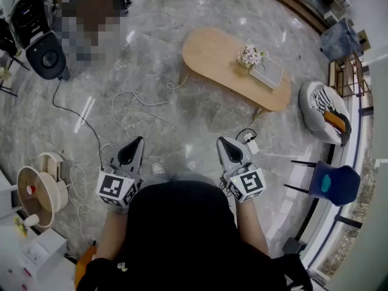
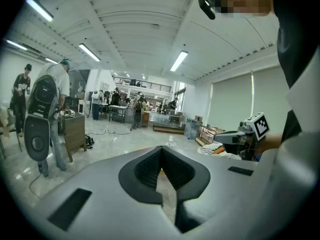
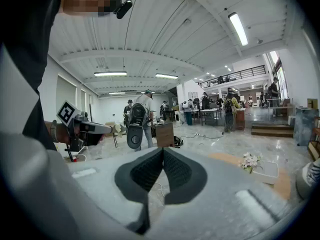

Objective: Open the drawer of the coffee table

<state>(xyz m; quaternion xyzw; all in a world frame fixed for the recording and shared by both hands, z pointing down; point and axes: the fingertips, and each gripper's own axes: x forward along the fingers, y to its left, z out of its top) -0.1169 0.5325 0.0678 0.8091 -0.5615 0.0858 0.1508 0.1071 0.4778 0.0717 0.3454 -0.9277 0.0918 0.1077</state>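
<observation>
Approach step, no contact made yet. Left hand-held gripper (image 1: 137, 143) and right hand-held gripper (image 1: 224, 144) are held fully closed and empty. Coffee table (image 1: 212, 59) is seen well ahead on the floor; no drawer can be made out. Next, judged: table approached, drawer front located, jaws opened.

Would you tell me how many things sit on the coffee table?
2: a bunch of flowers and a flat white tray beside it, both near the right end of the coffee table in the head view.

Black top, grey left claw (image 1: 134, 143) and right claw (image 1: 223, 143), black ribbed pads (image 2: 147, 170), black-and-white square-marker cubes (image 1: 116, 188)
</observation>
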